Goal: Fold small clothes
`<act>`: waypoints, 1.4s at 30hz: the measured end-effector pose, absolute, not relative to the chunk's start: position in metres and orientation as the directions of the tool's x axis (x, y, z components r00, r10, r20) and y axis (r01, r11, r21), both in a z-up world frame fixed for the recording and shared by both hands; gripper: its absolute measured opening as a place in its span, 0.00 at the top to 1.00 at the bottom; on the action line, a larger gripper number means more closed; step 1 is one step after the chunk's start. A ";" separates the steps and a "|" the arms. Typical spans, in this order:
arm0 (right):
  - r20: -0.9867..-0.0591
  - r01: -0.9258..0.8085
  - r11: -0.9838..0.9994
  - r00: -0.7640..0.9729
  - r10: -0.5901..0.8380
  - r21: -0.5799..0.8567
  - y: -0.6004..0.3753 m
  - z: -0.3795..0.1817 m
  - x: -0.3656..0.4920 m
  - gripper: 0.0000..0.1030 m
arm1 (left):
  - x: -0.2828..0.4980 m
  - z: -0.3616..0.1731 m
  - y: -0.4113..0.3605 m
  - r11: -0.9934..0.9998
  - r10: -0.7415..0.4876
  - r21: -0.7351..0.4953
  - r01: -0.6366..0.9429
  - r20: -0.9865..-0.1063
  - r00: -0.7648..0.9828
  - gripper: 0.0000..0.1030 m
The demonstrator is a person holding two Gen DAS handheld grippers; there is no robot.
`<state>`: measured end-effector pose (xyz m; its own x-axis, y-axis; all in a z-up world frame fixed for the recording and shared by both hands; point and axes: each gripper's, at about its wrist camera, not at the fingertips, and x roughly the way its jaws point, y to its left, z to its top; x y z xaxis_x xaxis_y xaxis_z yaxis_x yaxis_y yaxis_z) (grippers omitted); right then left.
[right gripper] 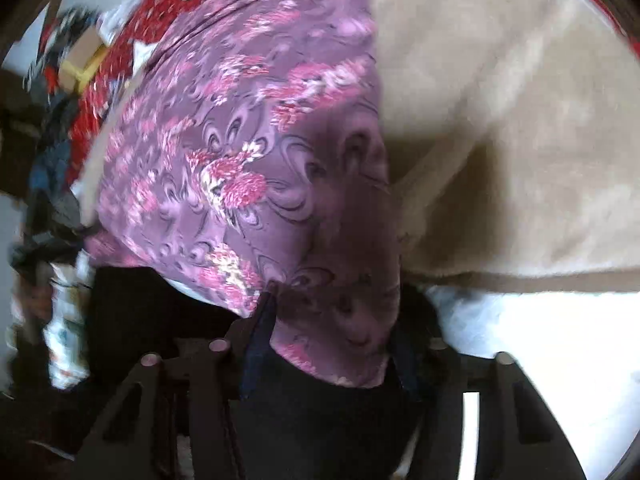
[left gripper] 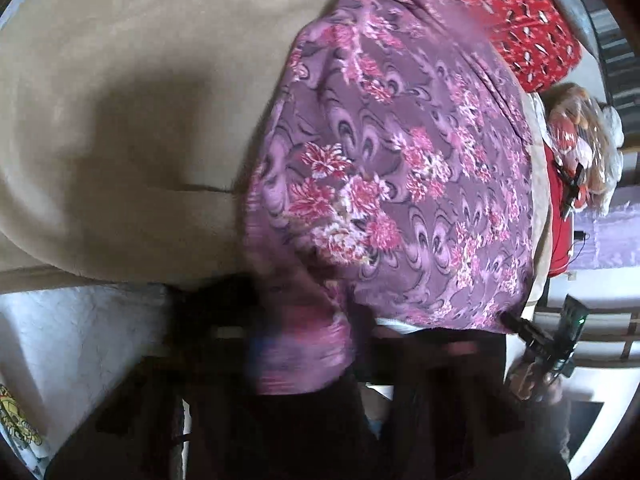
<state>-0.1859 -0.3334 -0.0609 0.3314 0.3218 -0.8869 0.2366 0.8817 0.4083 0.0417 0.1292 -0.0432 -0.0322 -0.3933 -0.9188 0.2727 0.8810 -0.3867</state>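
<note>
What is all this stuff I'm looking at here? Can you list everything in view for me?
purple floral garment: one, purple with pink and red flowers, spread on the beige blanket, its near edge hanging over both grippers.
beige blanket: one, tan, covering the work surface under the garment.
red patterned cloth: one, red with small white marks, beyond the garment at its far end.
clutter pile: several blurred things, dark, blue and cardboard-coloured, at the left edge of the right wrist view; too blurred to name.
white surface: pale, below the blanket's near edge.
left gripper: one, dark, shut on the garment's near corner.
right gripper: one, dark, its fingers closed on the garment's other near corner.
</note>
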 end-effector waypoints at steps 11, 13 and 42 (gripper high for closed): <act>-0.723 0.197 0.796 0.580 0.376 0.572 -0.331 0.019 -0.203 0.91 | 0.047 -0.014 0.161 0.716 -0.674 -0.650 0.254 -0.739 0.008 0.97; -0.685 0.206 0.767 0.624 0.376 0.608 -0.333 0.030 -0.202 0.91 | 0.049 -0.010 0.161 0.686 -0.708 -0.686 0.242 -0.706 0.003 0.97; -0.418 0.261 0.399 0.825 0.380 0.879 -0.468 0.026 -0.036 0.91 | 0.237 0.034 0.098 0.609 -0.782 -0.792 0.048 -0.589 0.203 0.97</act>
